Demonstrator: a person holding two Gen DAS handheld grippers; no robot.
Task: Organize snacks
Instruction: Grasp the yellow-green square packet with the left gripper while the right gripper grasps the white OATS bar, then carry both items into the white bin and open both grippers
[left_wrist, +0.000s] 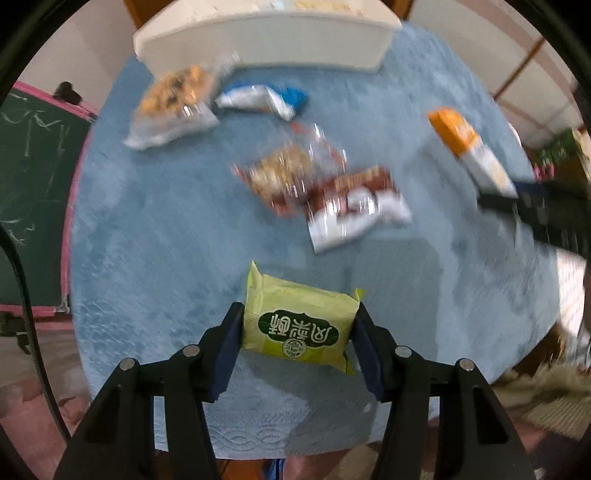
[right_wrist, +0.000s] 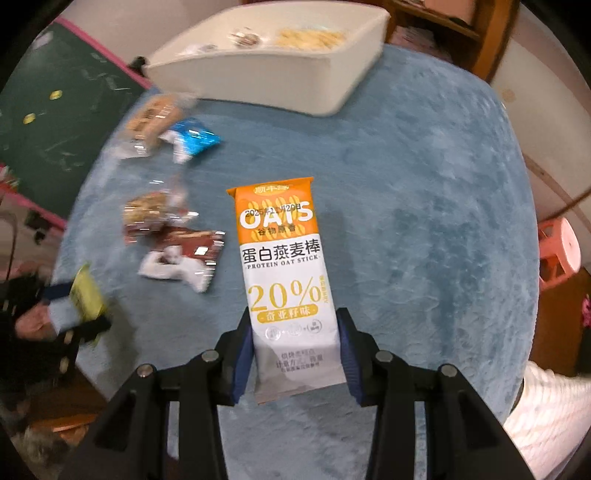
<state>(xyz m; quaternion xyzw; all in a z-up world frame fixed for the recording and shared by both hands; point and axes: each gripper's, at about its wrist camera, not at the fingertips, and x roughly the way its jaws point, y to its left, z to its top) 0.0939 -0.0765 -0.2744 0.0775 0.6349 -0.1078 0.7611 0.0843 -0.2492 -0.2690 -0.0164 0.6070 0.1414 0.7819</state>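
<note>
My left gripper (left_wrist: 299, 325) is shut on a yellow-green snack packet (left_wrist: 301, 325), held just above the blue table cover (left_wrist: 166, 240). My right gripper (right_wrist: 295, 347) is shut on the lower end of an orange and white oat stick packet (right_wrist: 284, 266), which stands lengthwise away from the fingers. In the left wrist view that oat stick (left_wrist: 469, 147) and the right gripper appear at the far right. In the right wrist view the yellow-green packet (right_wrist: 86, 295) and the left gripper appear at the far left. A white bin (right_wrist: 273, 70) with a few snacks inside stands at the table's far side.
Loose on the cover lie a clear bag of mixed nuts (left_wrist: 173, 103), a blue and white packet (left_wrist: 264, 99), a clear bag of brown pieces (left_wrist: 284, 170) and a red-brown and white packet (left_wrist: 358, 206). A green chalkboard (left_wrist: 33, 192) stands left of the table. A pink stool (right_wrist: 557, 251) is at right.
</note>
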